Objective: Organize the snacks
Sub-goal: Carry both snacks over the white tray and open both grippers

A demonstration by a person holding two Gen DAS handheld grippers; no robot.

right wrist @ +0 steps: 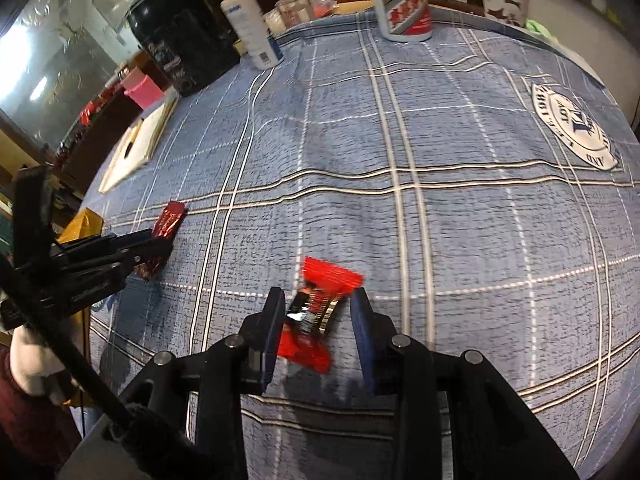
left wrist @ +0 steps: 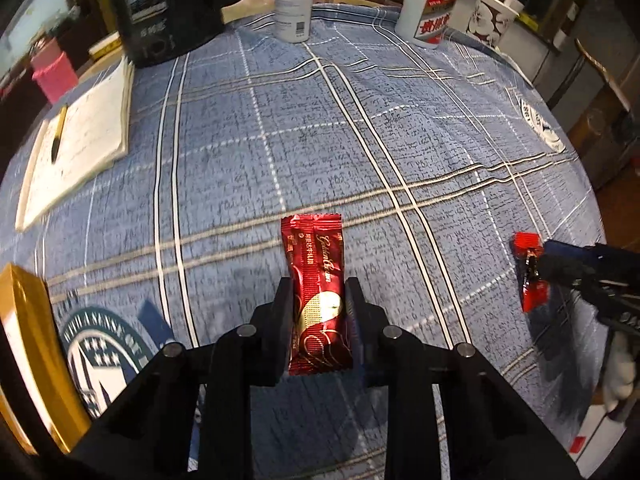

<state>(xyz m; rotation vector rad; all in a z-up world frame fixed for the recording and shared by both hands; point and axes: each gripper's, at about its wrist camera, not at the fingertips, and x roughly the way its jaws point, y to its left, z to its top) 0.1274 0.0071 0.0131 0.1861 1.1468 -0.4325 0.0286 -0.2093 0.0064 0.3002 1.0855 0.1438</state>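
Table (left wrist: 400, 140): wafer packet (left wrist: 318, 292) between my left fingers (left wrist: 282, 316); candy (right wrist: 316, 312) between my right fingers (right wrist: 362, 320), to its right. Kettle (left wrist: 168, 4), bottles behind; notebook (left wrist: 80, 136) far left.

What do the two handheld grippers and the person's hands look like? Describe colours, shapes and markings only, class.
Both the left gripper and the right gripper are matt black linkage frames with round silver pivot pins. Each ends in two flat, paddle-like fingers with dark blue pads. The hand behind the left gripper wears a white glove, with a dark red sleeve below it. No markings can be read.
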